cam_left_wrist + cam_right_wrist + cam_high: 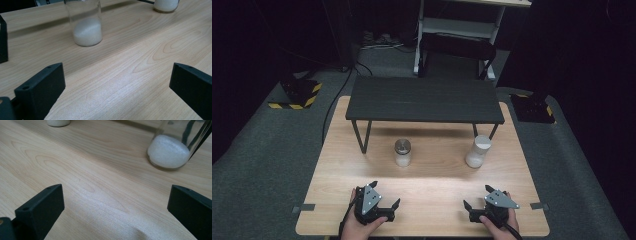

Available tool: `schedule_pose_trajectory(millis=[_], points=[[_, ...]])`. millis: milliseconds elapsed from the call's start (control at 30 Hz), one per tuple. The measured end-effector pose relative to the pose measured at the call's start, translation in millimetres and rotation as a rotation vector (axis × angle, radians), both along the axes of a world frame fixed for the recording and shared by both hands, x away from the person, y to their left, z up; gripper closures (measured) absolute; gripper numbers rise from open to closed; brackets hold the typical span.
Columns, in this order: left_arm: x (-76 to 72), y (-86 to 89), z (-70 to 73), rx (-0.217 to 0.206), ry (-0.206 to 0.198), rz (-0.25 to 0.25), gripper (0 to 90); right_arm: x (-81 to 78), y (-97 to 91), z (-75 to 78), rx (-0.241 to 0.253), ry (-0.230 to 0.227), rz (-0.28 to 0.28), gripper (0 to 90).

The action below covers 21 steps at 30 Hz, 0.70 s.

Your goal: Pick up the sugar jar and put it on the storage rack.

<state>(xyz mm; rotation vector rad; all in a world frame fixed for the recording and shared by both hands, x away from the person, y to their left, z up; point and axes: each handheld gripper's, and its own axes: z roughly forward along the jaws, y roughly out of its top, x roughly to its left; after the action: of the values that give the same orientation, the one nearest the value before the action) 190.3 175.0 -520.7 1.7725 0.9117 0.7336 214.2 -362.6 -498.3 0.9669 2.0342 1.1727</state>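
Two small glass jars partly filled with white powder stand on the wooden table (427, 185). The left jar (402, 152) has a metal lid, the right jar (478, 151) a white one. My left gripper (385, 193) rests open near the front edge, short of the metal-lidded jar (86, 27). Between its jaws (117, 82) there is only bare wood, and the white-lidded jar (166, 5) stands far off at the right. My right gripper (477, 196) is open too, with nothing between its jaws (115, 202). The white-lidded jar (172, 147) stands ahead to its right, the other jar (58, 122) farther off to the left.
A low black shelf (424, 99) on thin legs spans the back half of the table, with both jars just in front of it. Grey carpet surrounds the table, with cables and yellow-black striped bases (299, 95) on the floor.
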Motion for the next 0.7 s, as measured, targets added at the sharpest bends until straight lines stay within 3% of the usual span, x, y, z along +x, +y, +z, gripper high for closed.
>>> schedule_pose_trajectory(millis=[700], points=[[-0.8,-1.1,-1.3,-0.024,0.002,0.018,0.6,0.4,1.3,0.8,-0.011,0.002,0.004,0.0]])
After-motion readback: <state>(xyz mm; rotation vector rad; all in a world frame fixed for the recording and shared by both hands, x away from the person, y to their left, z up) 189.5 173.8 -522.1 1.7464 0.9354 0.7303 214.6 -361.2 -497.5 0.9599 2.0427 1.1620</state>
